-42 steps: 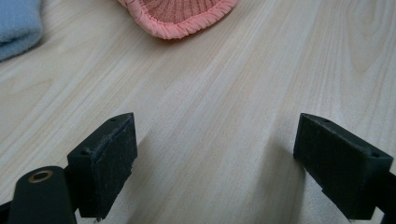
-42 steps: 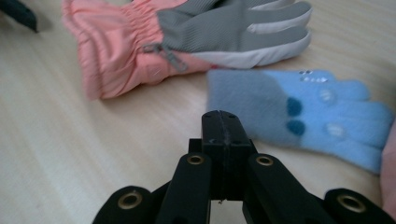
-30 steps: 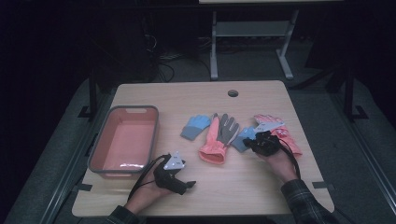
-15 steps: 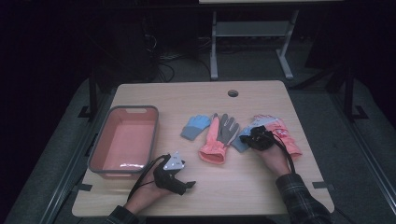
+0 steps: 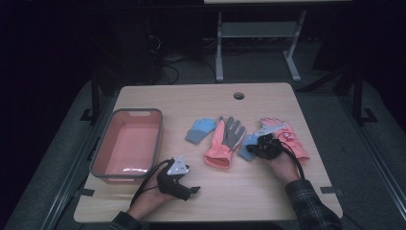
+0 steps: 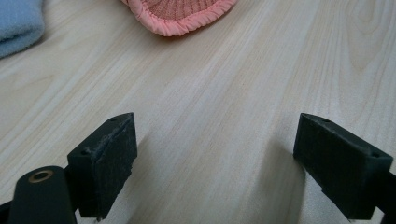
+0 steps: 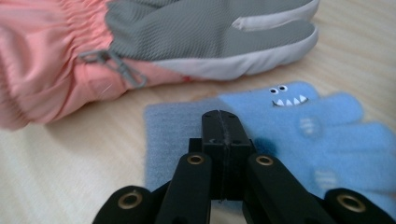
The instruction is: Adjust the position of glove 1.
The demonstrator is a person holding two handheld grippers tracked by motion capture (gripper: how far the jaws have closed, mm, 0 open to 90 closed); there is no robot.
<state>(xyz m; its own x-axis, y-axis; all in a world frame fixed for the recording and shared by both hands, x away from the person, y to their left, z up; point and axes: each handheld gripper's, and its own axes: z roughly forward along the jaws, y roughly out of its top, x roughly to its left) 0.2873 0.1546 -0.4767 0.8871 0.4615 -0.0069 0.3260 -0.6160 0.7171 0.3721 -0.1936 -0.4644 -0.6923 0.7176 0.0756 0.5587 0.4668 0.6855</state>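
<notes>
Small light-blue knitted glove with a toothy face (image 7: 285, 121), flat on pale wooden table (image 5: 268, 191), right of centre, just beside pink-and-grey padded ski glove (image 5: 225, 141). Ordered by size. Table: light wood grain, round hole near far edge. Salmon-pink plastic bin with grey rim (image 5: 100, 160): at table's left side. Ski glove: mid-table, pink cuff toward person. Second pink padded glove (image 5: 287, 136): at right, beyond right hand. Second light-blue knitted glove (image 5: 201, 130): left of ski glove. Right gripper (image 7: 219, 116): jaws pressed together, tips low over blue glove's cuff; pinch on fabric not discernible. Left gripper (image 6: 215, 158): jaws spread wide over bare wood, near bin's front corner, nothing between.
</notes>
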